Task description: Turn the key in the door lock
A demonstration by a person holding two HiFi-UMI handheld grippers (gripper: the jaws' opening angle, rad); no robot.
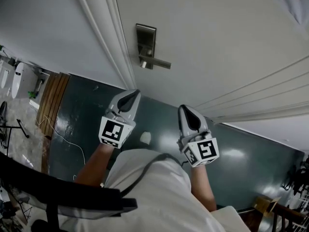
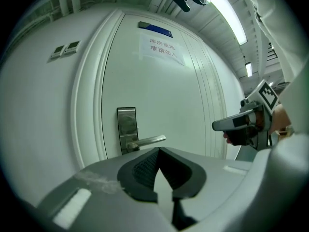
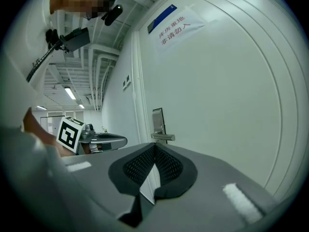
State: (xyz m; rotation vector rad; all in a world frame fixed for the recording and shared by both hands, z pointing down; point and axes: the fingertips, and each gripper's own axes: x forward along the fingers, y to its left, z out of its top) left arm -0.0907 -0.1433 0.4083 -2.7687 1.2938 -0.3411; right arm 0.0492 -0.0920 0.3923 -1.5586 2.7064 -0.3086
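Where the white door meets its frame, the door lock shows as a tall brushed-metal plate close to that edge. Its lever handle points away from the edge, across the door. The left gripper and right gripper are side by side, aimed at the door and well apart from the lock, each with its jaws pressed together on nothing.

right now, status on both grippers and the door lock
Left gripper and right gripper shut, empty. Brushed-metal lock plate with lever handle on white door, untouched; no key seen. Path clear.
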